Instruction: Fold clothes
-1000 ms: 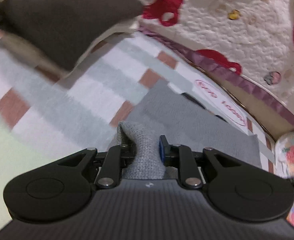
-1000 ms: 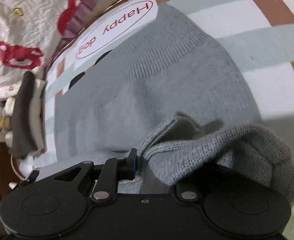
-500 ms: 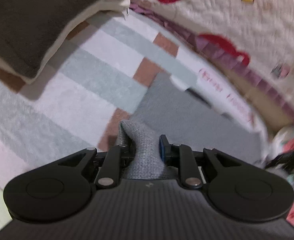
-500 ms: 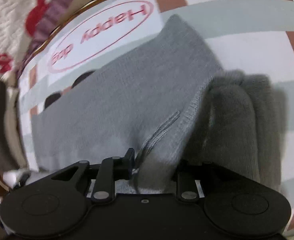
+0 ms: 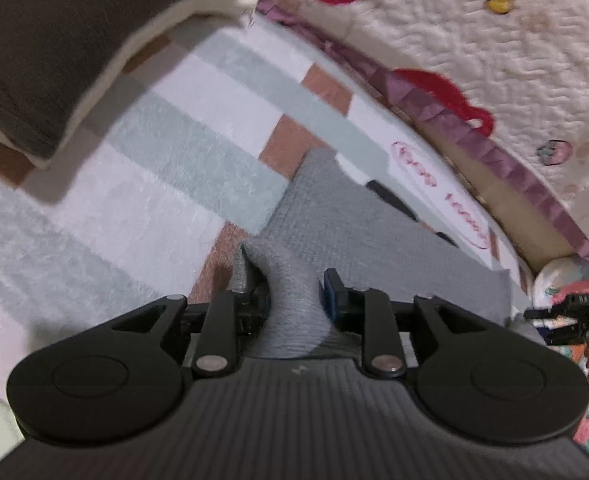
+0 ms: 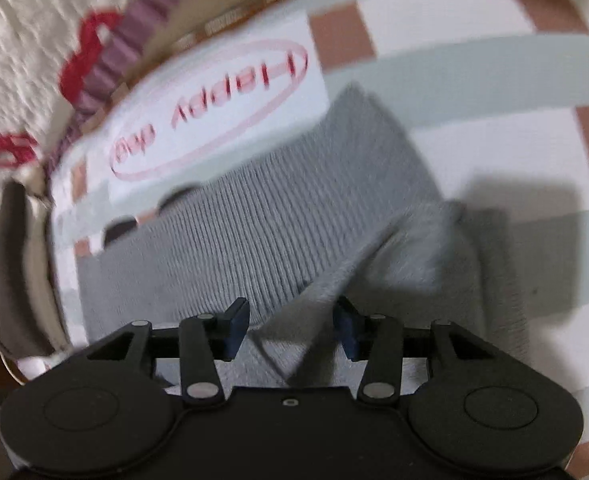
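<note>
Checked blanket point(image 5: 166, 184): largest item; white, pale green and brown squares, spread flat as the carrying surface. A red oval with lettering point(image 6: 210, 108) is printed near its far edge.

Quilted cream cover point(image 5: 474, 48): lies beyond the blanket's far edge, with red motifs and a purple ruffled border point(image 5: 494, 152).

Dark brown cushion point(image 5: 46, 40): cream-edged, at the blanket's far left corner in the left wrist view; seen on edge at the left in the right wrist view.

Grey knitted garment point(image 6: 262, 232): lies on the blanket just short of the printed oval, folded into a flat band running across. Two small dark patches show at its far edge; what they are cannot be told. One end of the knit bunches up in a raised fold point(image 6: 426, 248) on the right in the right wrist view.

Left gripper point(image 5: 294, 292): jaws have just been opening and stand a little apart. A ridge of the grey knit rises between them; it lies against the left pad, and a slim gap shows at the blue right pad.

Right gripper point(image 6: 292, 328): jaws have just been opening and stand about half apart. An edge of the grey knit passes between them, touching neither pad. It also appears at the right edge of the left wrist view.
</note>
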Tool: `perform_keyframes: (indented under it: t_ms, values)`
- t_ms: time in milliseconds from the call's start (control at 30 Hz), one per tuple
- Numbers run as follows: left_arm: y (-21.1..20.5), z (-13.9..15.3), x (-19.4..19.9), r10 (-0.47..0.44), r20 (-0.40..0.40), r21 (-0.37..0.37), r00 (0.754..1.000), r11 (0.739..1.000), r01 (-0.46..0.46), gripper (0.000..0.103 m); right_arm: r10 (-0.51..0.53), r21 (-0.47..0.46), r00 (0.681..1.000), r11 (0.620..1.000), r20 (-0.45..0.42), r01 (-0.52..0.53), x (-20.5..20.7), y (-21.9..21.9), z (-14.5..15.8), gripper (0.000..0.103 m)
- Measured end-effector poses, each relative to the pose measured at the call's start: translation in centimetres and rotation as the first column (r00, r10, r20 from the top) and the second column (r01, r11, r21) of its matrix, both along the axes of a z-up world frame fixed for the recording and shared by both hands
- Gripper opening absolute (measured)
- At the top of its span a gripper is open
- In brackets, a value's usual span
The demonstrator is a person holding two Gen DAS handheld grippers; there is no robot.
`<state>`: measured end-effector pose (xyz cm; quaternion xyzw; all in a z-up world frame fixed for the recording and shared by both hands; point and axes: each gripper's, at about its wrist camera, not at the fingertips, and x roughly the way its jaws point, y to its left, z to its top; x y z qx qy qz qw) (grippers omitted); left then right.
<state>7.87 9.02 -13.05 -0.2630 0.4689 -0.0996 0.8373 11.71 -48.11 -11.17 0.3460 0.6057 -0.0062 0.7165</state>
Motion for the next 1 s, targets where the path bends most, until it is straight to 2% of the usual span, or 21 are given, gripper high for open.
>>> perform_keyframes:
  t_ms: [67, 133, 167, 200, 267, 333, 400, 433, 533, 567, 600, 633, 700, 800, 867, 900, 933, 967, 1000]
  values:
    - [0.8, 1.4, -1.3, 0.023, 0.081, 0.02, 0.996, 0.999, -0.025, 0.04, -0.006, -0.038, 0.995, 0.999, 0.104, 0.01, -1.0, -0.5, 1.5, 0.051]
    - [1.3, 3.0, -2.4, 0.029, 0.158, 0.056, 0.987, 0.998, -0.039, 0.04, 0.018, -0.1, 0.978, 0.995, 0.208, 0.003, -2.2, -0.6, 2.9, 0.051]
    - [1.2, 3.7, -2.6, -0.002, 0.184, 0.085, 0.983, 0.996, -0.014, 0.041, 0.047, -0.145, 0.965, 0.989, 0.258, -0.009, -2.8, -0.4, 3.5, 0.051]
    - [1.0, 4.4, -2.8, -0.034, 0.209, 0.116, 0.977, 0.993, 0.01, 0.041, 0.104, -0.211, 0.945, 0.977, 0.31, -0.039, -3.7, 0.0, 4.2, 0.051]
    - [-0.1, 5.2, -3.2, -0.157, 0.246, 0.195, 0.956, 0.975, 0.11, 0.045, 0.263, -0.391, 0.876, 0.916, 0.405, -0.094, -6.8, 1.7, 4.9, 0.052]
    - [-2.1, 5.1, -3.8, -0.34, 0.25, 0.288, 0.907, 0.92, 0.265, 0.052, 0.431, -0.552, 0.783, 0.823, 0.449, -0.136, -10.3, 3.1, 4.9, 0.061]
    - [-3.9, 4.1, -4.4, -0.515, 0.214, 0.331, 0.83, 0.837, 0.435, 0.063, 0.559, -0.632, 0.714, 0.745, 0.421, -0.211, -12.7, 4.0, 3.5, 0.064]
    - [-4.7, 3.6, -4.6, -0.583, 0.191, 0.353, 0.789, 0.791, 0.499, 0.063, 0.616, -0.658, 0.683, 0.707, 0.392, -0.259, -13.7, 4.3, 2.6, 0.064]
    - [-7.0, 2.1, -5.2, -0.708, 0.126, 0.441, 0.695, 0.667, 0.6, 0.063, 0.701, -0.688, 0.648, 0.628, 0.299, -0.362, -14.0, 4.7, 0.8, 0.064]
    - [-7.7, 2.1, -5.6, -0.733, 0.138, 0.491, 0.666, 0.635, 0.597, 0.063, 0.723, -0.699, 0.637, 0.601, 0.268, -0.388, -14.0, 4.9, 0.4, 0.064]
    - [-8.3, 2.1, -5.7, -0.749, 0.153, 0.522, 0.644, 0.615, 0.591, 0.063, 0.729, -0.706, 0.635, 0.59, 0.257, -0.392, -13.4, 4.9, 0.3, 0.064]
    - [-8.9, 2.2, -5.8, -0.761, 0.168, 0.533, 0.627, 0.605, 0.592, 0.063, 0.732, -0.712, 0.634, 0.582, 0.249, -0.393, -12.8, 4.9, 0.3, 0.064]
    - [-10.2, 2.5, -5.4, -0.769, 0.204, 0.496, 0.606, 0.615, 0.613, 0.065, 0.731, -0.718, 0.637, 0.578, 0.244, -0.387, -11.4, 4.9, 0.4, 0.065]
    - [-12.1, 2.5, -5.0, -0.775, 0.242, 0.419, 0.584, 0.626, 0.657, 0.07, 0.708, -0.705, 0.655, 0.606, 0.265, -0.37, -9.2, 4.8, 0.5, 0.067]
    - [-13.5, 2.0, -5.2, -0.787, 0.236, 0.42, 0.57, 0.612, 0.67, 0.07, 0.696, -0.678, 0.657, 0.634, 0.291, -0.372, -8.2, 5.4, 0.4, 0.067]
    - [-14.2, 1.5, -5.4, -0.794, 0.225, 0.449, 0.564, 0.598, 0.663, 0.071, 0.706, -0.661, 0.638, 0.641, 0.307, -0.391, -8.1, 6.1, 0.4, 0.067]
    - [-14.9, 1.1, -5.4, -0.8, 0.205, 0.486, 0.564, 0.584, 0.651, 0.071, 0.731, -0.659, 0.606, 0.627, 0.313, -0.415, -8.1, 6.9, 0.4, 0.066]
    - [-15.5, 0.7, -5.5, -0.804, 0.186, 0.521, 0.564, 0.568, 0.637, 0.074, 0.774, -0.681, 0.556, 0.584, 0.304, -0.442, -8.3, 8.0, 0.2, 0.066]
    - [-16.1, 0.3, -5.4, -0.807, 0.166, 0.546, 0.567, 0.554, 0.629, 0.077, 0.804, -0.708, 0.522, 0.543, 0.284, -0.451, -8.3, 8.8, -0.1, 0.066]
